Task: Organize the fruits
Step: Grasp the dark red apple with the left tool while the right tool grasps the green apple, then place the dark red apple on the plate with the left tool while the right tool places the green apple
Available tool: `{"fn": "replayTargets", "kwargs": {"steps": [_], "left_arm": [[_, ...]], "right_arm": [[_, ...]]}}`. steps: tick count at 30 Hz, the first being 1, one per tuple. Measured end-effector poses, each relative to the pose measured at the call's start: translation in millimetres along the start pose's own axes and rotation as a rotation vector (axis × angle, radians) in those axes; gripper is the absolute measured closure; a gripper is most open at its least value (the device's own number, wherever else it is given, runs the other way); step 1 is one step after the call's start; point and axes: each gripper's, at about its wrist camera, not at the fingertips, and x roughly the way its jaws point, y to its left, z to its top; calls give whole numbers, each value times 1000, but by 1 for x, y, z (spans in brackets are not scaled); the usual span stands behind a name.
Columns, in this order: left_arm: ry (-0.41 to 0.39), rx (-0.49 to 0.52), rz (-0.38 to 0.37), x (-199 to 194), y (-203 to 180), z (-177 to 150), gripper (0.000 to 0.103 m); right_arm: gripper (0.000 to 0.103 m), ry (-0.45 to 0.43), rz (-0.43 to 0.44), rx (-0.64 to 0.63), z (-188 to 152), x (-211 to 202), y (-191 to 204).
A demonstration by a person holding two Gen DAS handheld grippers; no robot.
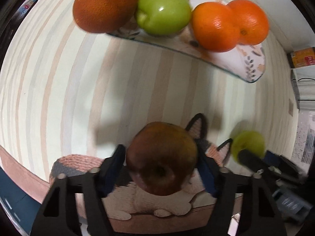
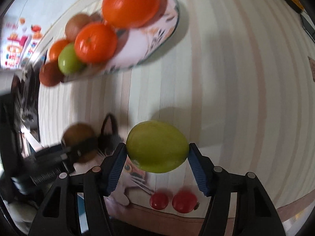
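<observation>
Two fruits in transit — red apple (image 1: 161,158) clamped in left gripper (image 1: 161,169), green apple (image 2: 157,146) in right gripper (image 2: 157,157); loaded plate (image 1: 226,58) ahead, two red fruits (image 2: 173,200) below right gripper unsorted.

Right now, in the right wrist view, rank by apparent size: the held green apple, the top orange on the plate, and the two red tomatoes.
1. Green apple, though nearness inflates it.
2. Top orange, close behind.
3. Two red tomatoes, far smaller and alike.
</observation>
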Motion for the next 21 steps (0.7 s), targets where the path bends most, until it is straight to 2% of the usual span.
{"fn": "replayTargets", "kwargs": {"steps": [3, 12, 18, 21], "left_arm": [[-13, 27, 28, 0, -7, 0, 39], [-40, 32, 45, -5, -11, 3, 39], [-82, 76, 55, -24, -30, 0, 39], [-106, 95, 36, -42, -39, 2, 39]], "right_arm": [[37, -27, -19, -13, -4, 1, 5], [37, -50, 2, 7, 11, 3, 5], [37, -60, 0, -7, -1, -9, 5], [37, -77, 20, 0, -1, -18, 3]]}}
